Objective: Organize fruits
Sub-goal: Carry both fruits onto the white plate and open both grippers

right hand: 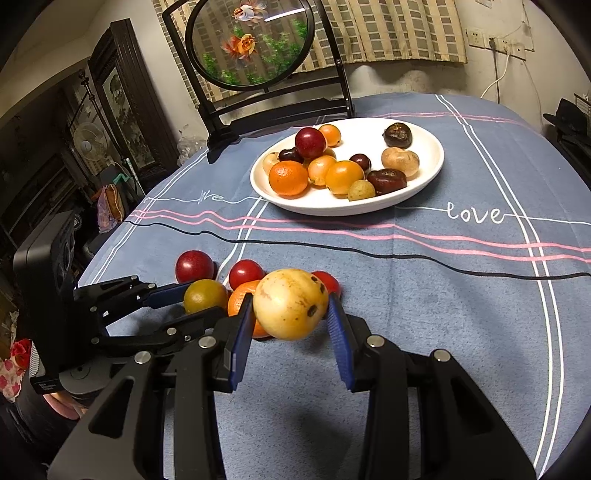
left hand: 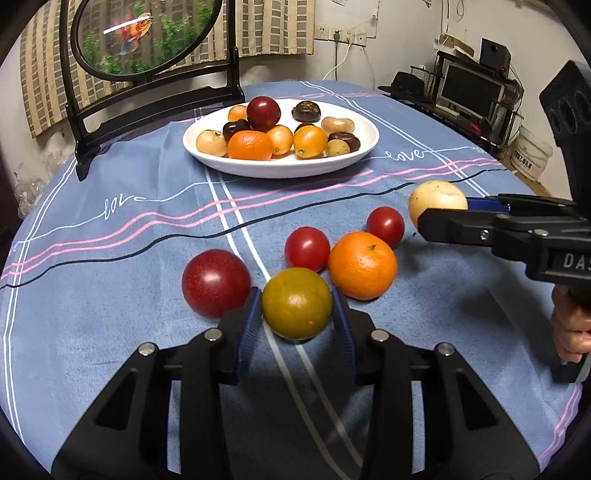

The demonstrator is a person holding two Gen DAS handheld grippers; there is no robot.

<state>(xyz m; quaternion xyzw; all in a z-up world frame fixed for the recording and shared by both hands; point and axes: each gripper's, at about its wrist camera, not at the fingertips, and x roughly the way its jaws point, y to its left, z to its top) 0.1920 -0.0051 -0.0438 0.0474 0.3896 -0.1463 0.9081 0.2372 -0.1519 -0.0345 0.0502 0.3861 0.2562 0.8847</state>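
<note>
The left tool (left hand: 297,314) sits low over the worktop (left hand: 110,295), its two blue pads closed against the sides of a green-yellow fruit (left hand: 297,302) that rests on the blue cloth. Just left of that tool's left finger lies a dark red plum (left hand: 216,282), touching or nearly touching the finger. Ahead and to the right of the tool is an orange (left hand: 362,264), close beside the right pad; beyond it are two small red tomatoes (left hand: 307,248), one ahead of the held fruit, the other (left hand: 385,226) further right.

The right tool (right hand: 290,314) grips a pale yellow fruit (right hand: 290,303) between its blue pads; the shadow under it suggests it is clear of the cloth. In the left wrist view this tool comes in from the right, its fruit (left hand: 437,203) beyond the tomatoes. From the right wrist view, the left tool (right hand: 192,301) is to the left, with the green-yellow fruit (right hand: 205,295) between its fingers, and the orange (right hand: 240,301), plum (right hand: 194,266) and tomatoes sit just past the pale fruit.

Well ahead of both tools stands a white plate (left hand: 354,162) heaped with mixed fruits: an orange, a red plum, yellow-orange ones, dark brown ones and pale ones. Behind the plate is a round goldfish ornament (left hand: 147,33) on a black stand.
</note>
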